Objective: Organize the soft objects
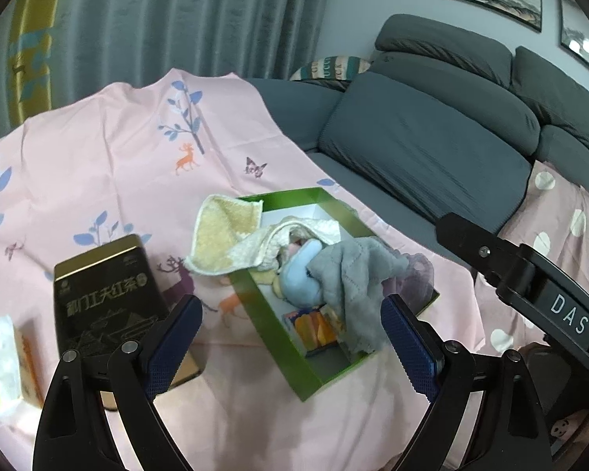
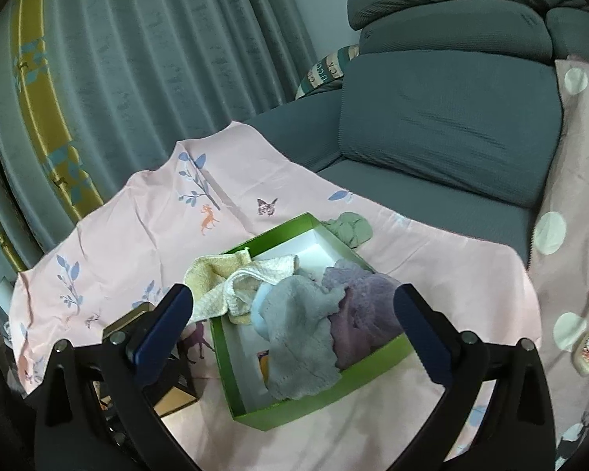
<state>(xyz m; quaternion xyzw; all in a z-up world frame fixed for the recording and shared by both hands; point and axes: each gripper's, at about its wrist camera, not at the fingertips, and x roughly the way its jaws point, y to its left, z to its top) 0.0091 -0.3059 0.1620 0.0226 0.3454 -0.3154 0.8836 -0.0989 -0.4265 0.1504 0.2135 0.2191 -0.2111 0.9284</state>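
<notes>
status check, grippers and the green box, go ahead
Left gripper and right gripper open, empty. Green box holds grey cloth, yellow towel draped over rim. Black tin beside box.

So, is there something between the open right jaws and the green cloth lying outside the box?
Yes. The green cardboard box, heaped with a grey towel and a purple cloth, sits between the right gripper and the crumpled green cloth lying beyond the box's far corner.
</notes>
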